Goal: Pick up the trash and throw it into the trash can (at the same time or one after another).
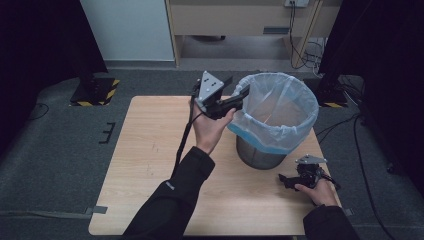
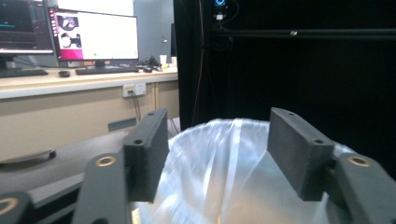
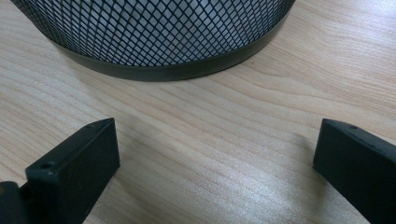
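We see a round wire-mesh bin (image 1: 260,152) standing on the wooden counter (image 1: 150,165), toward two o'clock from the counter's middle. Its wall is dark metal lattice with a solid dark band at the foot, plain in the right gripper view (image 3: 163,42). A thin, translucent liner bag (image 1: 277,107) sits in it, whitish with a blue tinge; its top is folded out and down over the rim, ending in a deeper blue edge partway down the wall. In the left gripper view the bag (image 2: 233,172) shows glossy creases and streaks of light.

The left gripper (image 1: 239,90) is held up in the person's left hand (image 1: 210,127) at the bin's nine o'clock side, right at the bag's rim. Its jaws stand apart, with the bag's top edge seen between and beyond them; the pads do not press on it. The right gripper (image 1: 285,181) rests low on the counter at five o'clock from the bin, a little apart from its foot, jaws wide with bare wood between them.

We can read no brand or label on the bin or bag. A small pale mark sits on the left sleeve (image 1: 170,186), too small to read. Monitors (image 2: 95,39) on a far desk show windows whose text is illegible.
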`<state>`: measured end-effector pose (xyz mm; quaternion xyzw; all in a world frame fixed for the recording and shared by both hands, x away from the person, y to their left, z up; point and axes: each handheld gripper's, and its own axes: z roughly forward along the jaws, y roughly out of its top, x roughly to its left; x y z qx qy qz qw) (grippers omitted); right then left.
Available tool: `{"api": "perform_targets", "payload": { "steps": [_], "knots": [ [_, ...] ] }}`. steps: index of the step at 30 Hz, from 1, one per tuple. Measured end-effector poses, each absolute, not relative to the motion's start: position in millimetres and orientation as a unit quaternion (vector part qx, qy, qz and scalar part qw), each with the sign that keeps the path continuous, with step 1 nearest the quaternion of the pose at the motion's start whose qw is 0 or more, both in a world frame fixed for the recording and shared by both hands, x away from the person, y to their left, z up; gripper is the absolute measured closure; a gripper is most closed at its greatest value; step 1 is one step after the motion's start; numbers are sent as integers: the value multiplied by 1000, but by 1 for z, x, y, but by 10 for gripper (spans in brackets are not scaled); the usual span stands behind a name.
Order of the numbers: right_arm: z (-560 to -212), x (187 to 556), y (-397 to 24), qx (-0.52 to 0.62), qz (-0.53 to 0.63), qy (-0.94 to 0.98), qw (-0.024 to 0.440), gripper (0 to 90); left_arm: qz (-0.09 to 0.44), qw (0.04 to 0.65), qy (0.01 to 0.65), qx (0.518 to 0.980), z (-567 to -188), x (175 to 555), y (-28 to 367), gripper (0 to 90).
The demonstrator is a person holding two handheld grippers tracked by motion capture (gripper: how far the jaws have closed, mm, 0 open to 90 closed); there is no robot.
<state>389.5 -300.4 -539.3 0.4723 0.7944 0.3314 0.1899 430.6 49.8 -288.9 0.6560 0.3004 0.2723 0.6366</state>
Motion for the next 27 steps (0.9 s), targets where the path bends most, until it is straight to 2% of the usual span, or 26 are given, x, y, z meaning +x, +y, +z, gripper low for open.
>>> {"api": "perform_targets", "payload": {
  "steps": [6,11,14,15,16,17,18,19,22,23,25,27],
  "knots": [
    [-539,389,-300,473,331,794,190,7,257,614,306,681,-312,407,80,281],
    [-539,389,-300,472,330,795,190,7,237,576,316,716,-349,381,106,247],
    [-539,389,-300,472,331,795,190,6,225,543,322,742,-376,367,117,241],
    [-539,389,-300,472,331,795,190,6,211,522,324,760,-396,358,124,228],
    [-539,389,-300,472,331,795,190,6,211,522,324,760,-396,358,124,226],
    [-539,389,-300,472,331,795,190,6,200,502,328,775,-415,350,129,218],
    [-539,389,-300,472,331,795,190,7,200,502,328,775,-415,350,129,214],
    [-539,389,-300,472,330,795,190,7,184,479,339,789,-439,341,137,211],
    [-539,389,-300,472,330,795,190,7,167,457,350,801,-460,336,144,188],
    [-539,389,-300,472,330,795,190,7,167,427,359,813,-479,332,154,181],
    [-539,389,-300,472,330,795,190,7,151,386,379,827,-493,332,165,180],
    [-539,389,-300,472,331,795,190,6,142,371,391,830,-499,333,172,176]
  ]
}}
